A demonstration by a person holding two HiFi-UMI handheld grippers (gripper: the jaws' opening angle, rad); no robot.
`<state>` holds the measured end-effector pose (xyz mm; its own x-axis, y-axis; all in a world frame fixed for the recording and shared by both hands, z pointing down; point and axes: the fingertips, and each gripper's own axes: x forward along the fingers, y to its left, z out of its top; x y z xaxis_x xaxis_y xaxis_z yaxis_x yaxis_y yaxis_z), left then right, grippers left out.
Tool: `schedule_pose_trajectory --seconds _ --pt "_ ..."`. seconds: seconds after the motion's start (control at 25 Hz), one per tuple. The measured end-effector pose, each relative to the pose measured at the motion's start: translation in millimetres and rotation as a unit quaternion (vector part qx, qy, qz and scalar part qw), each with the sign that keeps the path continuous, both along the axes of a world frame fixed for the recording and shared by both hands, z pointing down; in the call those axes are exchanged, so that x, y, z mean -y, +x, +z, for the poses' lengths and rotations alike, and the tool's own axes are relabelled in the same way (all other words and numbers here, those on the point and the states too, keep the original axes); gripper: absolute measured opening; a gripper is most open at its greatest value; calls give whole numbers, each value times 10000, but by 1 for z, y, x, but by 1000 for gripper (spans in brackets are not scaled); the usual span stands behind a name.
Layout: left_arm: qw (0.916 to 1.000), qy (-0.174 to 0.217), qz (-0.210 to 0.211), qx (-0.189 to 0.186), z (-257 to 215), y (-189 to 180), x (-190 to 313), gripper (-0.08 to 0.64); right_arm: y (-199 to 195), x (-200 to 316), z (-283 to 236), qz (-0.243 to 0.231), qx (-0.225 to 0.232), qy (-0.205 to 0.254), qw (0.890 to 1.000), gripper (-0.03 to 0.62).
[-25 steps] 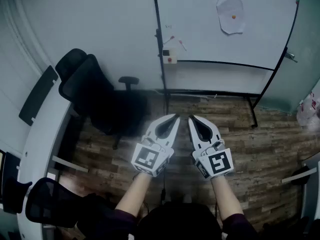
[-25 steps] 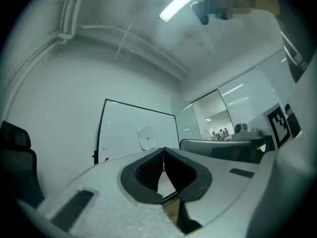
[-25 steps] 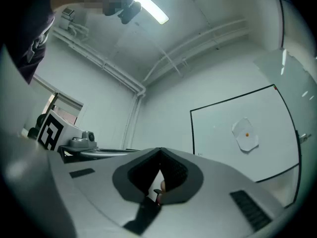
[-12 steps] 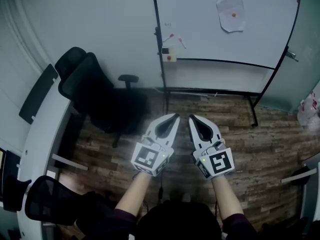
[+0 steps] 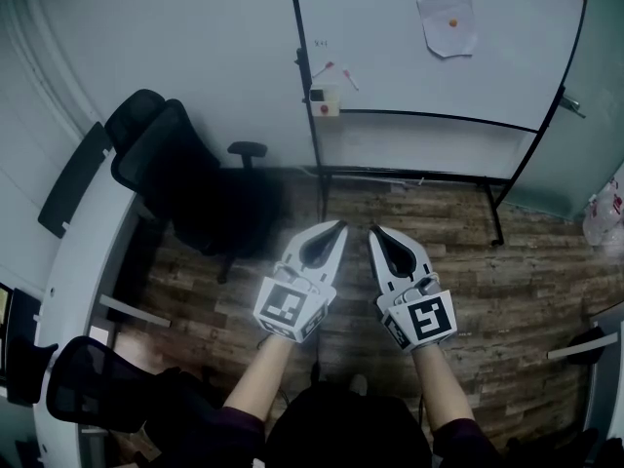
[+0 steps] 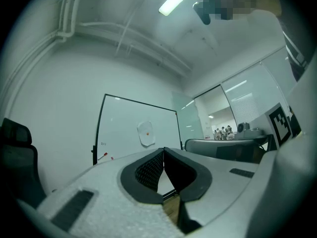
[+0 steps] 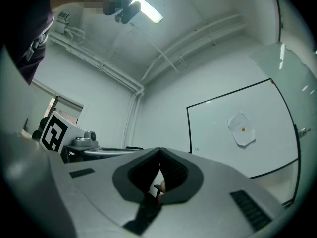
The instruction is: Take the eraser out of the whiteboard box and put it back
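Observation:
A small pale whiteboard box [image 5: 325, 102] hangs on the left frame post of the whiteboard [image 5: 409, 47], with red-tipped markers [image 5: 331, 68] just above it. I cannot make out the eraser at this distance. My left gripper [image 5: 340, 226] and right gripper [image 5: 372, 230] hover side by side over the wooden floor, well short of the board. Both point towards the board. In the left gripper view the left gripper [image 6: 163, 150] is shut and holds nothing. The right gripper [image 7: 159, 151] in its own view is also shut and holds nothing.
A black office chair [image 5: 185, 188] stands left of the board's post. A curved white desk [image 5: 83, 261] runs down the left side, with a second chair [image 5: 97, 393] by it. The board's black stand legs [image 5: 492, 213] rest on the floor. A paper sheet [image 5: 448, 18] is pinned to the board.
The whiteboard and its box now sit slightly higher and further left in the head view. Both grippers keep their side-by-side pose and stay shut.

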<state>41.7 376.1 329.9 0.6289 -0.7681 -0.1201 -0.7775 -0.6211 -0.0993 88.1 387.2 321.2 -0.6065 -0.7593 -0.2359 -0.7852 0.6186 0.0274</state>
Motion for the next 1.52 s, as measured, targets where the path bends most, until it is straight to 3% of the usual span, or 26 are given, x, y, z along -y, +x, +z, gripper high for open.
schedule_pose_trajectory --seconds 0.4,1.2,1.52 --pt "9999 -128 23 73 14 2 26 5 -1 28 16 -25 75 -189 9998 3" --pt "9982 -348 475 -109 24 -81 164 5 -85 156 25 469 36 -397 9981 3" --pt "9969 -492 587 -185 35 -80 201 5 -85 191 30 557 -75 -463 9973 3"
